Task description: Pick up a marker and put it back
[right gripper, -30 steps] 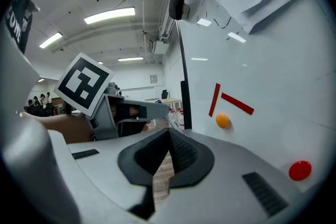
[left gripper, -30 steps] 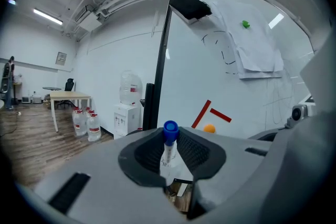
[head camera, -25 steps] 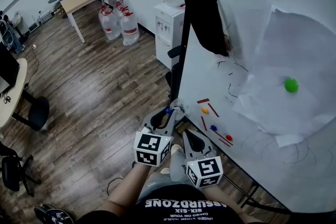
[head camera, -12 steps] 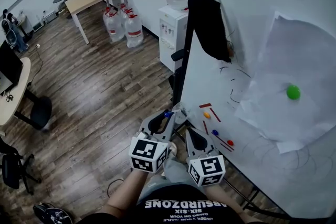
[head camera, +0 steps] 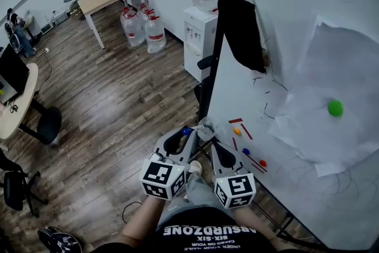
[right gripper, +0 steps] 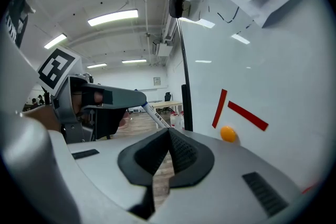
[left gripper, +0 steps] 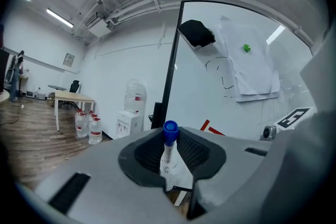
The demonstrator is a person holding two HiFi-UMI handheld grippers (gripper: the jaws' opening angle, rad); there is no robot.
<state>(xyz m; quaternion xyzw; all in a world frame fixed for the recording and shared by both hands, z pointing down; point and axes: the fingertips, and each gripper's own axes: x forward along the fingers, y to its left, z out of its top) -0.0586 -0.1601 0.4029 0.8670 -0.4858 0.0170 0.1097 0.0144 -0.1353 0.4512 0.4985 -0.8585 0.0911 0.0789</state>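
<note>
Since the left gripper point(head camera: 188, 133) clamps the blue-capped marker point(left gripper: 169, 145) beside the whiteboard point(head camera: 278, 15), return it slowly, squarely, steering round the closed, empty right gripper point(head camera: 214, 146).

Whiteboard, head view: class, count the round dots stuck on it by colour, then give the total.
green dot: 1
orange dot: 1
blue dot: 1
red dot: 1
Total: 4
</note>
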